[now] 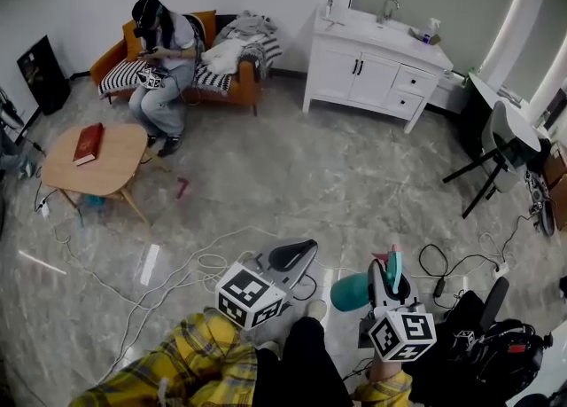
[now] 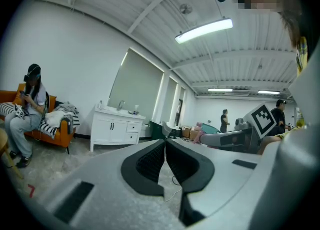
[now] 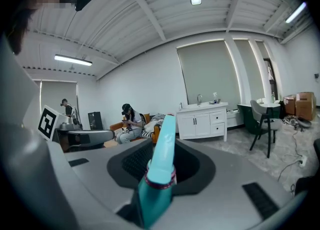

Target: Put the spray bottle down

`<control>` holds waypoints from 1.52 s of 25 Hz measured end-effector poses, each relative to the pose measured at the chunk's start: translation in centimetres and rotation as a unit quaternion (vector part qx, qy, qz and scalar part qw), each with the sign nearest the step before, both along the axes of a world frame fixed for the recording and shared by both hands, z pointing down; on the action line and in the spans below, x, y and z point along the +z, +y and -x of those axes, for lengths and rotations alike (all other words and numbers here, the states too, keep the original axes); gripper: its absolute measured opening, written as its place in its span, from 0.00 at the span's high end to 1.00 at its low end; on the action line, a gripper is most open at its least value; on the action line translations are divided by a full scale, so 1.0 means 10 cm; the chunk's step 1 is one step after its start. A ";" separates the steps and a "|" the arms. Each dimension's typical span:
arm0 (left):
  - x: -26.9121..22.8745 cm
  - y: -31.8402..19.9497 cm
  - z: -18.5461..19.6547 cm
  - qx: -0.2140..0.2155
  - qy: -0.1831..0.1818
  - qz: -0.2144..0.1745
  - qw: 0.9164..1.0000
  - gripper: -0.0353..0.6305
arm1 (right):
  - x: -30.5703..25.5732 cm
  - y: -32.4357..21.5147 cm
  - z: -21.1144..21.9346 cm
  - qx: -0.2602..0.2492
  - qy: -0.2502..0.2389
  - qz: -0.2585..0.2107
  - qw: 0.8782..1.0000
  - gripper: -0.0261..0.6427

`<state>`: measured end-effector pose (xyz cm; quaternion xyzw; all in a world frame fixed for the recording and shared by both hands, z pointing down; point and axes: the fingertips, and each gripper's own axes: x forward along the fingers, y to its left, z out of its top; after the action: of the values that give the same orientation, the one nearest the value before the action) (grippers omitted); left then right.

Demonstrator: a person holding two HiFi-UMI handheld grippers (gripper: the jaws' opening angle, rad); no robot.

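A teal spray bottle [image 1: 353, 291] with a pink-trimmed head lies crosswise in my right gripper [image 1: 391, 276], which is shut on it low over the grey floor. In the right gripper view the bottle [image 3: 159, 184] stands up between the dark pads [image 3: 131, 161], and its nozzle end points away from the camera. My left gripper [image 1: 296, 255] hangs just left of it, shut with nothing held. Its pads [image 2: 151, 160] meet at the tip in the left gripper view. Yellow plaid sleeves reach down to both grippers.
A white sink cabinet [image 1: 376, 64] stands against the far wall. A person [image 1: 164, 59] sits on an orange sofa [image 1: 237, 82] at far left. Nearer left is a round wooden table [image 1: 111, 170] bearing a red book. Cables [image 1: 204, 263] trail over the floor. A chair [image 1: 500, 144] and black bags [image 1: 496, 352] are at right.
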<state>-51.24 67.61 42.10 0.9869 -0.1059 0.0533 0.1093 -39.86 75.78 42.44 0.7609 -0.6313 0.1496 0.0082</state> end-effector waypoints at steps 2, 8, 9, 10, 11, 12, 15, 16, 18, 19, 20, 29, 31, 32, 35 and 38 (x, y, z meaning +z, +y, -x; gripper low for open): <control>0.02 -0.16 -0.22 -0.006 -0.007 -0.001 1.000 0.93 | 0.02 -0.16 -0.23 -0.001 -0.003 -0.001 1.000 0.80; -0.05 -0.57 -1.01 -0.017 -0.008 -0.008 1.000 0.93 | -0.03 -0.63 -1.01 -0.017 -0.002 -0.007 1.000 0.80; -0.06 -0.64 -1.14 -0.020 -0.006 -0.009 1.000 0.93 | -0.04 -0.71 -1.13 -0.022 -0.001 -0.008 1.000 0.80; -0.07 -0.71 -1.27 -0.022 -0.006 -0.011 1.000 0.93 | -0.05 -0.79 -1.24 -0.027 0.001 -0.008 1.000 0.80; -0.07 -0.78 -1.41 -0.025 -0.006 -0.011 1.000 0.93 | -0.06 -0.87 -1.36 -0.032 0.004 -0.008 0.999 0.80; -0.07 -0.85 -1.55 -0.027 -0.005 -0.012 1.000 0.93 | -0.07 -0.95 -1.49 -0.036 0.007 -0.007 0.999 0.80; -0.08 -0.98 -2.01 -0.026 -0.001 -0.010 1.000 0.93 | -0.07 -1.12 -1.87 -0.045 0.012 -0.008 0.999 0.80; -0.07 -0.99 -2.14 -0.023 0.000 -0.011 1.000 0.93 | -0.06 -1.15 -1.99 -0.047 0.012 -0.008 0.999 0.80; -0.07 -1.00 -2.38 -0.017 0.004 -0.012 1.000 0.93 | -0.05 -1.20 -2.19 -0.047 0.014 -0.009 0.999 0.80; -0.07 -1.00 -2.48 -0.014 0.006 -0.012 1.000 0.93 | -0.06 -1.23 -2.28 -0.046 0.014 -0.011 0.999 0.80; -0.07 -1.01 -2.56 -0.011 0.006 -0.011 1.000 0.93 | -0.06 -1.26 -2.36 -0.045 0.013 -0.013 0.999 0.80; -0.02 -1.30 -2.89 -0.022 0.005 -0.003 1.000 0.93 | 0.02 -1.49 -2.70 -0.046 0.003 -0.013 0.999 0.80; 0.00 -1.37 -2.97 -0.021 0.004 -0.002 1.000 0.93 | 0.05 -1.58 -2.78 -0.046 0.001 -0.011 0.999 0.80; 0.01 -1.40 -3.01 -0.020 0.003 -0.002 1.000 0.93 | 0.06 -1.62 -2.82 -0.046 0.001 -0.010 0.999 0.80; 0.03 -1.57 -3.14 -0.021 0.006 0.001 1.000 0.93 | 0.08 -1.77 -2.93 -0.049 0.002 -0.007 0.999 0.80; 0.06 -1.81 -3.30 -0.024 0.010 0.006 1.000 0.93 | 0.12 -1.97 -3.07 -0.050 0.003 -0.001 0.999 0.80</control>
<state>-18.23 49.55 42.73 0.9839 -0.1280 0.0413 0.1180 -9.13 56.10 43.67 0.7289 -0.6686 0.1462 0.0174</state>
